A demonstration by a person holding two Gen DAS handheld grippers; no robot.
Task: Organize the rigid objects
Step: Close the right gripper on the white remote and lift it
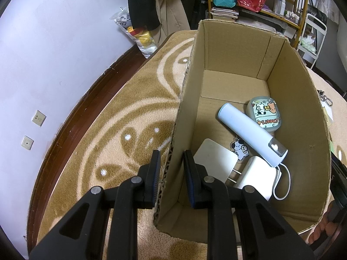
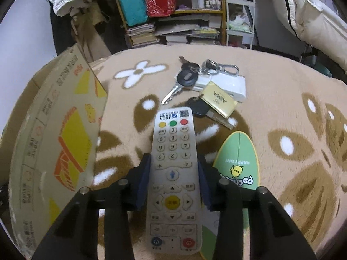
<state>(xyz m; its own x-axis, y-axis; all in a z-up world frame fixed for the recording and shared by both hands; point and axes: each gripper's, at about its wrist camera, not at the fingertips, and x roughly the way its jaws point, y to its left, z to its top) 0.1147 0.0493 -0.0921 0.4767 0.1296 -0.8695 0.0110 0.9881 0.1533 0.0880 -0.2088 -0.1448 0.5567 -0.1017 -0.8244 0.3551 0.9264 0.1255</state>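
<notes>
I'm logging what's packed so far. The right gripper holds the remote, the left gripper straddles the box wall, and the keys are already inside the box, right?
Not quite: the keys lie on the blanket, outside the cardboard box, as the right wrist view shows. The rest stands: right gripper on the remote, left gripper straddling the wall.

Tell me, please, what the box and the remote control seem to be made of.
The box looks like brown corrugated cardboard, matte: the fluted layer shows along its torn edge. The remote control looks like pale grey plastic with a slightly glossy face; its buttons may be rubber, but I cannot confirm that.
</notes>
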